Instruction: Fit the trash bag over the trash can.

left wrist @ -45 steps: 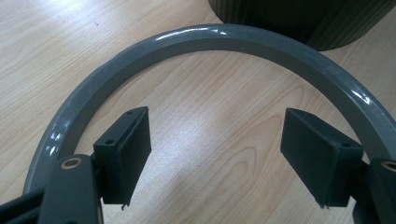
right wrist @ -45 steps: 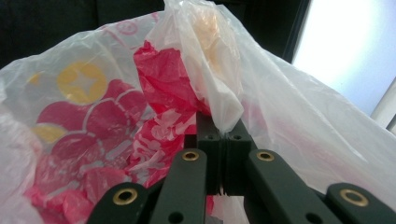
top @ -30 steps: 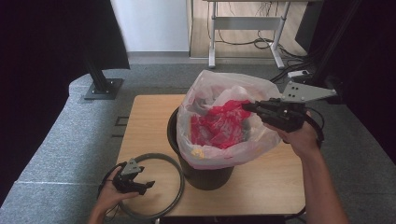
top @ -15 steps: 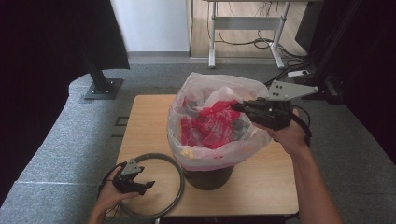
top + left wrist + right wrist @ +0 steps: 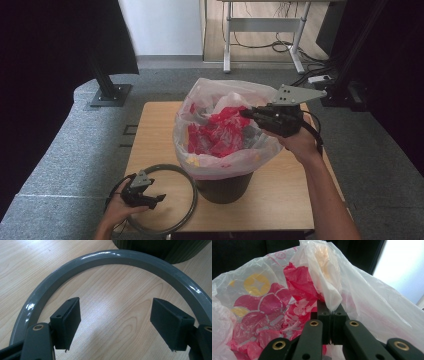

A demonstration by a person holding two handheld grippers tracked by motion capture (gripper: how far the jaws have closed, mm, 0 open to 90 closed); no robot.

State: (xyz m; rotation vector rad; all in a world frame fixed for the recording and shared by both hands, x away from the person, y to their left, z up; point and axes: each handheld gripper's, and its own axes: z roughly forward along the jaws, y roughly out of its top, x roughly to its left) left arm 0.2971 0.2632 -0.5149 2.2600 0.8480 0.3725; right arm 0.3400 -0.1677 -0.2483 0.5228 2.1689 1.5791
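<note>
The bag (image 5: 225, 135), pinched at its rim by the closed fingers of the right gripper (image 5: 248, 113), is drawn higher and further left than a second ago, so more film stands clear of the bin (image 5: 225, 186). The left gripper (image 5: 150, 199), fingers apart, stays at the ring (image 5: 187, 192) on the tabletop (image 5: 150, 130). Lifting the bag out appears under way.

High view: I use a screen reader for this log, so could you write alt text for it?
The right hand-held gripper is shut on the rim of a plastic bag with red print, lining a dark bin on a wooden table. The left hand-held gripper rests open at the near left, inside a grey ring lying flat.
</note>
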